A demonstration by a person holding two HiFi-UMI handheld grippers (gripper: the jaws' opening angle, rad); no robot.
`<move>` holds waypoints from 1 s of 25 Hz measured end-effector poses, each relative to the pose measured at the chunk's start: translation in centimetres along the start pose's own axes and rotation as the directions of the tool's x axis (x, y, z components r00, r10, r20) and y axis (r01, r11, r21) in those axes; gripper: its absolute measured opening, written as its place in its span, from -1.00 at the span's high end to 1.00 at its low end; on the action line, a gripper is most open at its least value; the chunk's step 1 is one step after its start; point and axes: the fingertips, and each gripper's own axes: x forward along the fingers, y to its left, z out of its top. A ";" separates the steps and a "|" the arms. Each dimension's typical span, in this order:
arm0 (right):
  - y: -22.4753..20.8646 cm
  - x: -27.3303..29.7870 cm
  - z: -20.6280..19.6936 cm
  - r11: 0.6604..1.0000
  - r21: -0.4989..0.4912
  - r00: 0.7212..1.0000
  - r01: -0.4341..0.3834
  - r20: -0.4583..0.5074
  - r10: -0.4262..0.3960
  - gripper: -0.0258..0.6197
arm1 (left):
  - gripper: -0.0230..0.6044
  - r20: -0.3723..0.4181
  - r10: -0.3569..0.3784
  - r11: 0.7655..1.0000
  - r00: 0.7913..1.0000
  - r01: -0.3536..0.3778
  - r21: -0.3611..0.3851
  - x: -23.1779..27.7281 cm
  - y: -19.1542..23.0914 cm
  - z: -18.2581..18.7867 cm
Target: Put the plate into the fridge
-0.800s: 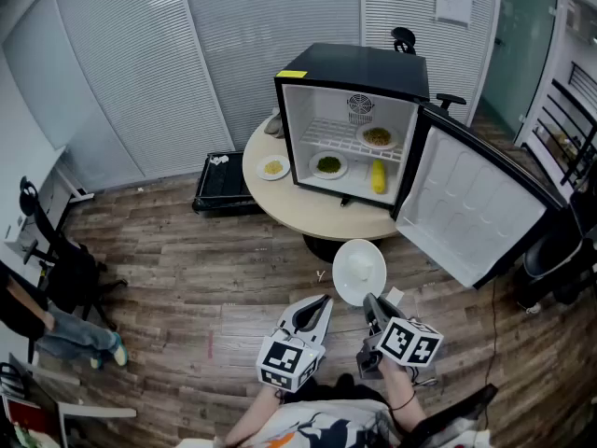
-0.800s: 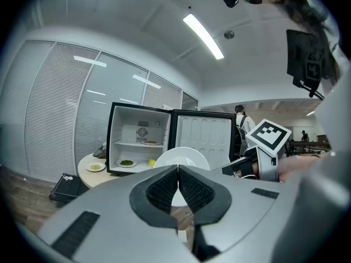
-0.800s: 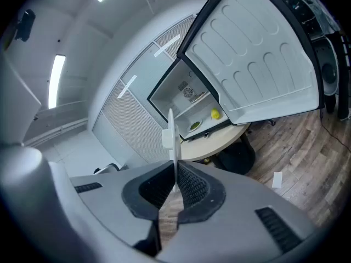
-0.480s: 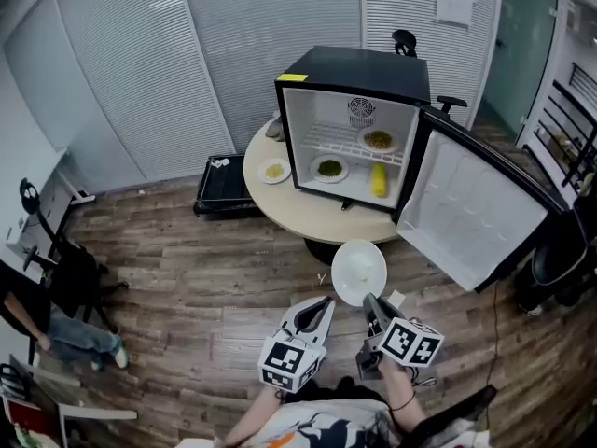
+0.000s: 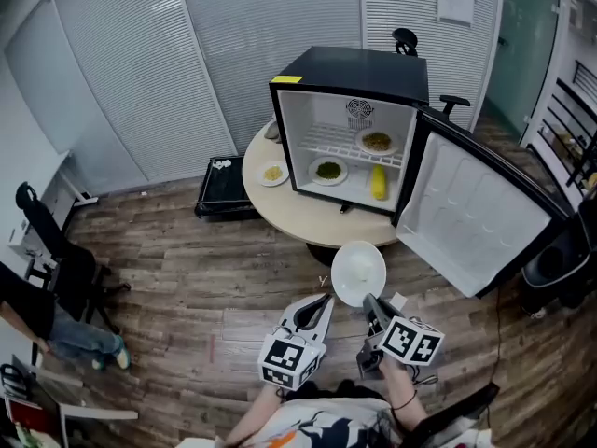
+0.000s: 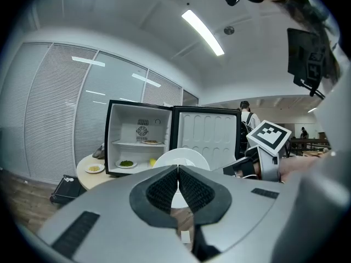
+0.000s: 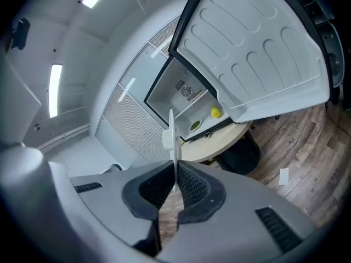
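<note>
Holding the round white plate (image 5: 359,271) by its near rim, your right gripper (image 5: 372,303) has its jaws pinched tight on the thin edge. The plate juts out ahead of you, over the wooden floor and well short of the round beige table (image 5: 280,203). From the head view it lies roughly flat, probably so it can slide in level.

Your left gripper (image 5: 321,303) hangs just beside the right one with its jaws pressed together on nothing. That leaves it free to steady the plate or the door.

The black mini fridge with a white interior (image 5: 350,73) stands on the table. Its door (image 5: 476,213) is swung wide to your right, so the way in looks clear. A dish of yellowish food (image 5: 376,141) sits on the wire shelf. A dish of green food (image 5: 328,168) and a yellow item (image 5: 378,180) sit below it. The shelf's left part looks bare, likely your best spot.
</note>
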 end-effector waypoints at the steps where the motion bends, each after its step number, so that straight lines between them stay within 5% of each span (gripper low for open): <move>1: -0.2 0.1 0.2 1.000 -0.003 1.000 -0.001 -0.002 0.001 0.84 | 0.89 0.001 0.006 1.000 1.000 -0.006 -0.003 0.3 0.1 0.0; 25: -4.2 3.1 0.2 0.999 0.042 0.995 0.006 -0.100 -0.002 0.84 | 0.89 -0.079 0.089 0.996 0.993 -0.091 -0.020 3.6 2.5 -2.4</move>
